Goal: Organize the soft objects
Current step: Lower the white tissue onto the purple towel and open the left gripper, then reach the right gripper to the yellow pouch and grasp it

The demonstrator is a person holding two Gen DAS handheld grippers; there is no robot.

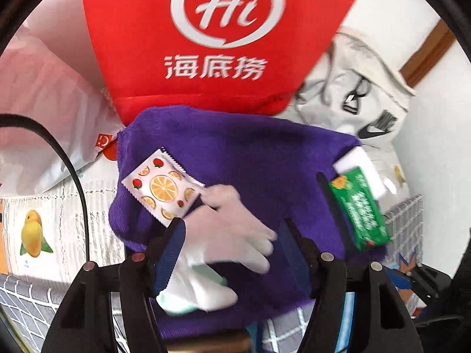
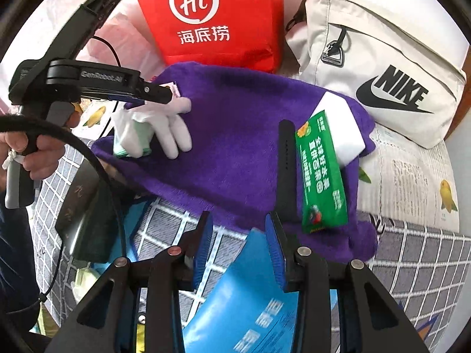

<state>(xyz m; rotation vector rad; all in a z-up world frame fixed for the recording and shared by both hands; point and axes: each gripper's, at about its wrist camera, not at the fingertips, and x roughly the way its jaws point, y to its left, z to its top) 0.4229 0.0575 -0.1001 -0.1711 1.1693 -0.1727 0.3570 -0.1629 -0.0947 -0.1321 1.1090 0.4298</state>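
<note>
A purple towel (image 1: 250, 164) (image 2: 235, 135) lies spread out, with things on it. A white glove (image 1: 232, 235) (image 2: 164, 123) lies at its left part, next to a fruit-print sachet (image 1: 162, 186). A green packet (image 1: 357, 206) (image 2: 321, 173), a white sponge block (image 2: 341, 123) and a black strap (image 2: 285, 170) lie at its right. My left gripper (image 1: 232, 238) is open, its fingers on either side of the glove. My right gripper (image 2: 238, 235) is open and empty over the towel's near edge.
A red bag (image 1: 217, 38) (image 2: 217, 14) stands behind the towel, a white Nike bag (image 2: 382, 67) to its right. A blue pouch (image 2: 250, 294) lies under my right gripper on the checked cloth (image 2: 412, 259). A dark box (image 2: 79, 206) sits at left.
</note>
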